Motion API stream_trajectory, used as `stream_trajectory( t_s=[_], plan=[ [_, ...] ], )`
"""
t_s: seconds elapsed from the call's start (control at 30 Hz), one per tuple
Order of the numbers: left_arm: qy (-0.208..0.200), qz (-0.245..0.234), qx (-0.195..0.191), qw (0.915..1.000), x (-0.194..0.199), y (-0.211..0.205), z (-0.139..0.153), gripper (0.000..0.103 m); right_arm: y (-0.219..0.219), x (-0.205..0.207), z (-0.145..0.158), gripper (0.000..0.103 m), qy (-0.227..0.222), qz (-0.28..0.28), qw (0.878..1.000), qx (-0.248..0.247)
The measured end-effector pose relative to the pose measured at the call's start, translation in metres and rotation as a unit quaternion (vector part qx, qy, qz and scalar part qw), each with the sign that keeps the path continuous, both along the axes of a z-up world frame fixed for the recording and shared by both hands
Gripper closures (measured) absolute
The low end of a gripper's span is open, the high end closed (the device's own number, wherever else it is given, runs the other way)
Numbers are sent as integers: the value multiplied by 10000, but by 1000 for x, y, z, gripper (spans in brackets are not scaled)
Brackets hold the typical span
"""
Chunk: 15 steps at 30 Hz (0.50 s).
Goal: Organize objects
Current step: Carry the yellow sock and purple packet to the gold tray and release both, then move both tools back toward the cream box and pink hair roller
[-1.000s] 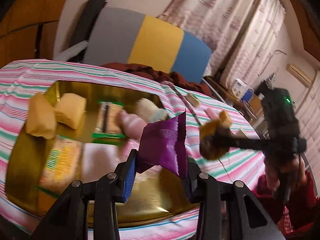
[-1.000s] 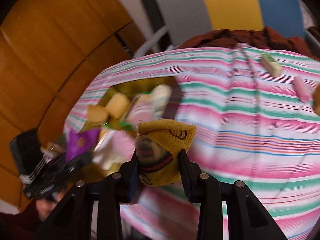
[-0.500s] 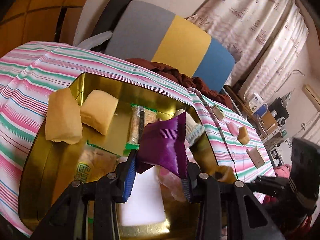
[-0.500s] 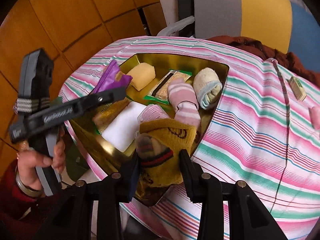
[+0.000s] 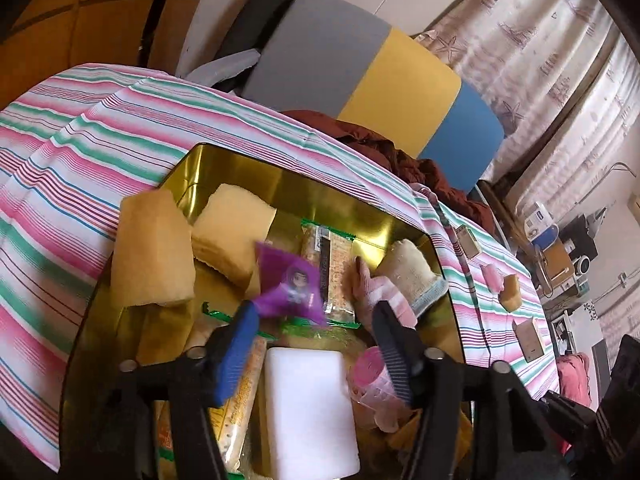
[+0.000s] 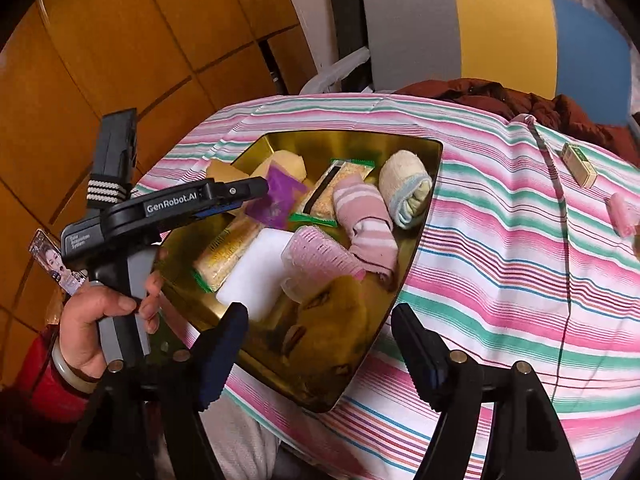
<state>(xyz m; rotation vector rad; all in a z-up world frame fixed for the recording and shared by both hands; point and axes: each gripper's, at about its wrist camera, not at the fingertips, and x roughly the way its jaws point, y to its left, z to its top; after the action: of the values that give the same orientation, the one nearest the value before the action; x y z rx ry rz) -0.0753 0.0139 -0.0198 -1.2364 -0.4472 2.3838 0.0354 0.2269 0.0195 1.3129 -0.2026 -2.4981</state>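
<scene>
The left tool (image 6: 256, 190) reads "GenRobot.AI" along its arm.

Yellow sock (image 6: 340, 300) in gold tray (image 6: 416, 240)

Surface cloth (image 6: 500, 248): stripes of pink, white, green, thin blue and red. Tray (image 6: 352, 364): shiny gold. In tray: purple packet (image 5: 290, 284) with a cartoon figure; two tan-yellow sponges (image 5: 152, 248); white block (image 5: 310, 412); pink-and-white striped sock (image 6: 366, 226); cream roll, pale blue edge (image 6: 406, 186); mustard-yellow sock (image 6: 340, 304). Chair back (image 6: 492, 36): grey, yellow, blue panels.
</scene>
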Motion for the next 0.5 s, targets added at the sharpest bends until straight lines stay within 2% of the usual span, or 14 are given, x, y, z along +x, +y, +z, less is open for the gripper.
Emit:
stream_trajectory(
  t_s=[0.1, 0.33, 0.5],
  plan=[
    [67, 16, 14, 10000, 7, 0, 7, 38, 2, 2, 1, 28, 11, -52, 10000, -44],
    [531, 428, -21, 9977, 28, -14, 25, 36, 19, 5, 1, 28, -12, -289, 9993, -223],
    [522, 480, -95, 9974, 35, -12, 23, 36, 30, 8, -1, 27, -23, -403, 9987, -323]
  ],
)
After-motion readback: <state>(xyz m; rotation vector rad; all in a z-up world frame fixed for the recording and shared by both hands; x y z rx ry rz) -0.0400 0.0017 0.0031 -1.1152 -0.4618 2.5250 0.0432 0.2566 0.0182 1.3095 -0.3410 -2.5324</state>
